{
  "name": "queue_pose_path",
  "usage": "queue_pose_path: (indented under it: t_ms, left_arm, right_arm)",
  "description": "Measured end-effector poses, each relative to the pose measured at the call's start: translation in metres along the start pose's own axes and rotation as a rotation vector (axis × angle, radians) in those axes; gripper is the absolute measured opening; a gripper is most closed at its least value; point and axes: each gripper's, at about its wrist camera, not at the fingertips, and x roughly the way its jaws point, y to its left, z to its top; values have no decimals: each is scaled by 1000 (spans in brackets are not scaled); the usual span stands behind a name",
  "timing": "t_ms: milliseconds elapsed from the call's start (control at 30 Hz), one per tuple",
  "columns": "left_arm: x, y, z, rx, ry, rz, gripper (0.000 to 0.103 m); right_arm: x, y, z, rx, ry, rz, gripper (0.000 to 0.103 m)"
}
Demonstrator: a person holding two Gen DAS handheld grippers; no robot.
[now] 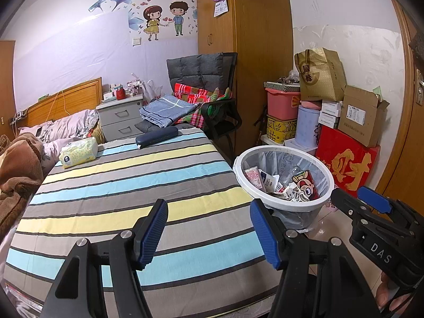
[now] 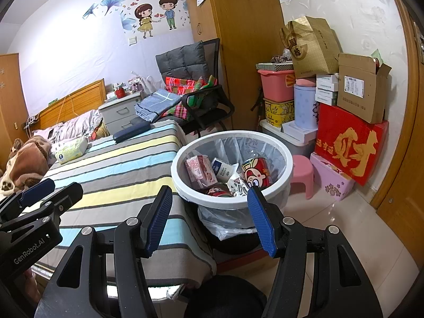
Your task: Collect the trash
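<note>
While we hold both tools over the foot of the bed (image 1: 127, 185), neither grips anything. The left tool (image 1: 209, 228) stands with its blue pads apart, only striped bedsheet showing between them. The right tool (image 2: 209, 217) is likewise parted and empty, its gap framing the near rim of the bin (image 2: 281, 148).

In the left view the bin (image 1: 326, 172) sits right of centre, on the floor just beside the bed's corner; in the right view it is at the middle of the frame. It has a white rim and a grey liner, and trash already lies inside: a pink carton (image 2: 198, 171), a white cup (image 2: 224, 169), a red can (image 2: 258, 175) with a cartoon face, and some crumpled wrappers.

On the bed, toward the upper left, lie a tissue pack (image 1: 78, 152) and a dark case (image 1: 156, 136), well apart from the bin. Boxes (image 1: 347, 164) are stacked behind the bin at the right.
</note>
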Motion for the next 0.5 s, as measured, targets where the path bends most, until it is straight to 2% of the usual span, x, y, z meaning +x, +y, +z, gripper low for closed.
queue_pose_path:
  t_ms: [500]
  left_arm:
    - [-3,3,-5,0,0,2,64]
  right_arm:
    - [0,1,0,1,2,2,60]
